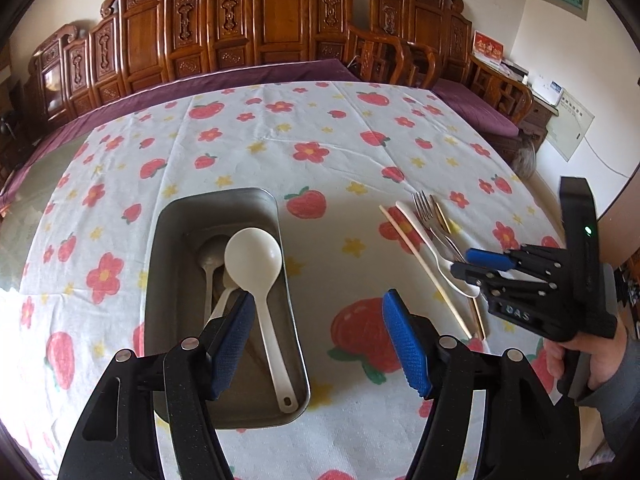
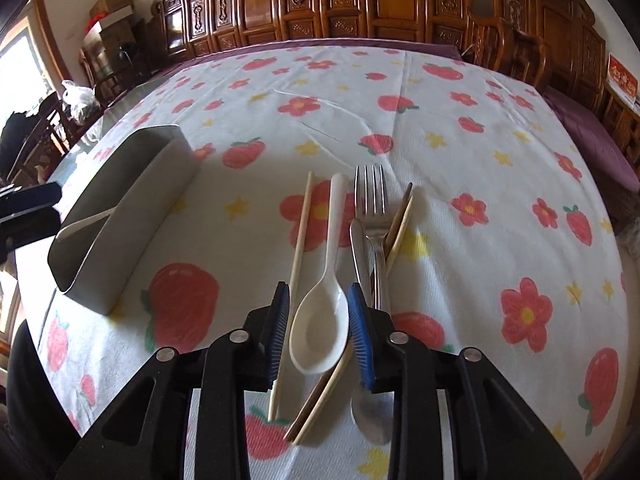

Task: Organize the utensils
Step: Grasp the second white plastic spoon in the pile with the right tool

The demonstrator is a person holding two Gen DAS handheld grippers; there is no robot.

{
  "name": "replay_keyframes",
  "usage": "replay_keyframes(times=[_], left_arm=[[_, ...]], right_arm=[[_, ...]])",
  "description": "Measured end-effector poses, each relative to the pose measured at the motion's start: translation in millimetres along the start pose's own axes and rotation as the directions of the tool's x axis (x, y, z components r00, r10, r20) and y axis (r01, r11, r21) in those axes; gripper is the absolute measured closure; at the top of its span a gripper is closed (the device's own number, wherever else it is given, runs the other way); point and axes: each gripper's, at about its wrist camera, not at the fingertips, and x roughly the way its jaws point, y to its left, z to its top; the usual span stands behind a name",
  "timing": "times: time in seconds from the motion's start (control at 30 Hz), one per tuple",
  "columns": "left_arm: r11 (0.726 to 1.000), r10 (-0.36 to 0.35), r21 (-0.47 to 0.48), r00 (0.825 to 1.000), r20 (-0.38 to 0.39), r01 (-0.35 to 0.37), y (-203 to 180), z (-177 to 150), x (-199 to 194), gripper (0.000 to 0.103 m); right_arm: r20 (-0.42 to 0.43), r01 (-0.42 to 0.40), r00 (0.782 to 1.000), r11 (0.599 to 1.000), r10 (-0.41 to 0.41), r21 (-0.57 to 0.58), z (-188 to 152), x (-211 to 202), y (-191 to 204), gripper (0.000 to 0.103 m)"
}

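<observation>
Right hand-held gripper astride white spoon, handle pointing away.

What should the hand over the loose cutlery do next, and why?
Probably close the right hand-held gripper on the white plastic spoon: its bowl already sits between the open fingers, and other spoons already lie in the metal tray.

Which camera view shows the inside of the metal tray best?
The left wrist view: it looks down into the metal tray, showing the white ladle and another spoon. The right wrist view shows mostly its outer wall and one handle.
</observation>
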Motion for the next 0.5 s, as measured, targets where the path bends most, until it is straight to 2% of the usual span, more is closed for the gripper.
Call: replay_keyframes(times=[0.13,0.2,0.47,0.5], left_arm=[[1.0,0.004,0.004,1.0,-0.012,-0.004,-4,0,5,0.04],[1.0,0.005,0.007,1.0,-0.017,-0.005,-6,1,8,0.04],[1.0,0.005,0.017,1.0,-0.027,-0.005,-13,2,13,0.04],[1.0,0.005,0.019,1.0,-0.027,-0.004,-14,2,13,0.04]], right_arm=[[-0.023,-0.02,1.0,1.0,0.02,0.009,12,16,-2,0.071],[-0.034,-0.023,0.999,1.0,0.023,-0.001,17,23,1,0.075],[-0.085,0.032,0.996,0.999,-0.035,-0.028,27,40,2,0.083],[-0.087,0.034,0.996,0.999,-0.037,-0.027,27,40,1,0.087]])
